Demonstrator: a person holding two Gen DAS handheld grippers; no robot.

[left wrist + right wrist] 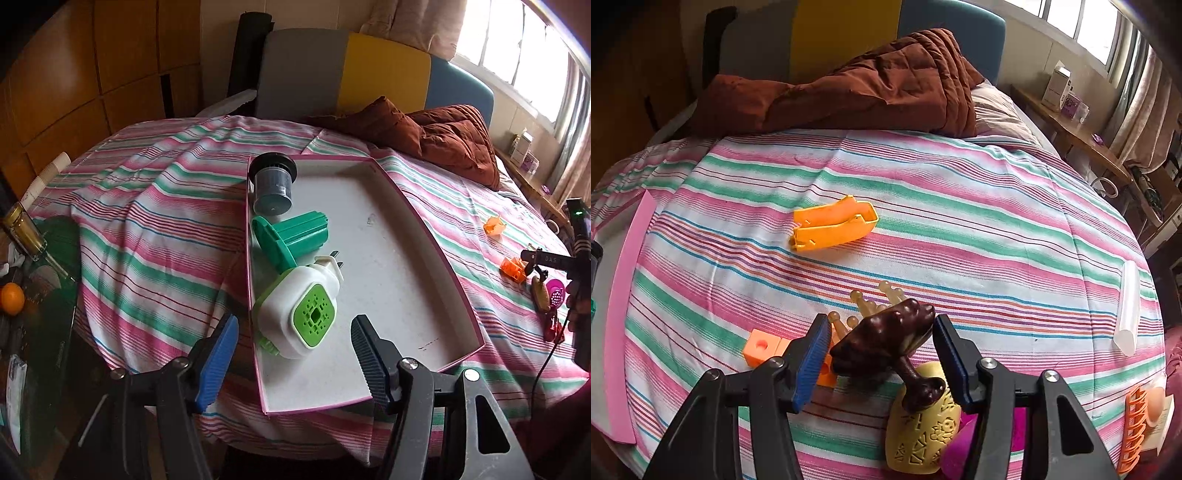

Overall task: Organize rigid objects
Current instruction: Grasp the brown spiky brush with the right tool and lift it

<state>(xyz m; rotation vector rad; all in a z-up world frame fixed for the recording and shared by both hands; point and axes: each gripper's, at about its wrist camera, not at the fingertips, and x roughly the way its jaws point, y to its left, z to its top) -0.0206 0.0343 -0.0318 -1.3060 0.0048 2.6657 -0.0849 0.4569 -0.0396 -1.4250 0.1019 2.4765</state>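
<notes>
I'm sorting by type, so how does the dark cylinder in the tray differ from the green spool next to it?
The dark cylinder is grey-black with smooth sides; the green spool is bright green and ribbed. The cylinder has a modest flared cap, the spool a broad flat flange. The cylinder lies farther from the camera. Both lie tipped over along the left side of the tray.

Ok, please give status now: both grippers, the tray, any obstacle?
Left gripper open over tray. Right gripper around brown figurine, contact unclear. Orange blocks close by.

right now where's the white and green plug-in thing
In the left wrist view, the white and green plug-in device lies in the pink-edged tray, near its left wall, just below the green spool.
</notes>
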